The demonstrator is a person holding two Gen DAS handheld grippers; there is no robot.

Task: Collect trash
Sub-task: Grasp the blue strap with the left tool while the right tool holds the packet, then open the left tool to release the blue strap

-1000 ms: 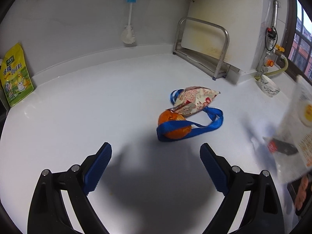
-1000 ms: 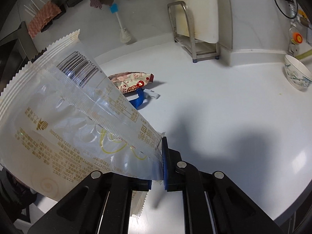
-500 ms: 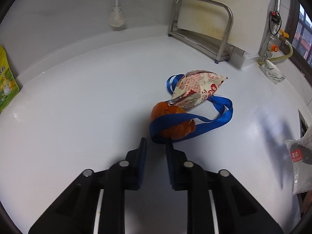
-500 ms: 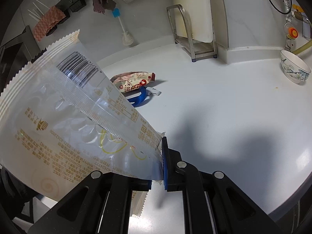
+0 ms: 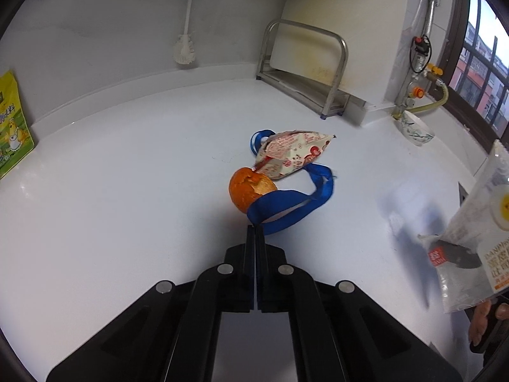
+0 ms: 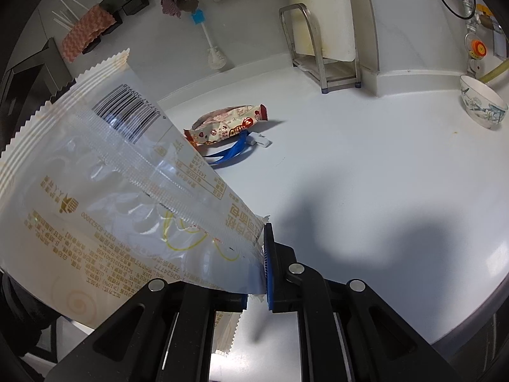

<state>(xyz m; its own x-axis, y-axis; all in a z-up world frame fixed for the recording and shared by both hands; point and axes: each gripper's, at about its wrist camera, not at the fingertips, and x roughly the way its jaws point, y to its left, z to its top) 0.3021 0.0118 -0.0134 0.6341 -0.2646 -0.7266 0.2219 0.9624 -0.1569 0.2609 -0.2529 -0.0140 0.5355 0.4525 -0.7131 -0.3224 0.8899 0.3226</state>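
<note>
You've got a white counter (image 5: 127,191) with a metal rack (image 5: 305,73) holding a cutting board (image 6: 321,12), a brush (image 5: 186,47) leaning on the wall, a yellow packet (image 5: 11,127) far left, and a patterned bowl (image 6: 482,105) near the gas pipes (image 5: 423,63).

Glossy smooth white desk (image 5: 127,191). Woven blue fabric ribbon (image 5: 286,207); crinkly printed plastic snack wrapper (image 5: 292,156); dimpled matt orange peel (image 5: 249,187); clear glossy plastic bag (image 6: 111,191) w/ ridged seam; brushed metal rack (image 5: 305,70).
</note>
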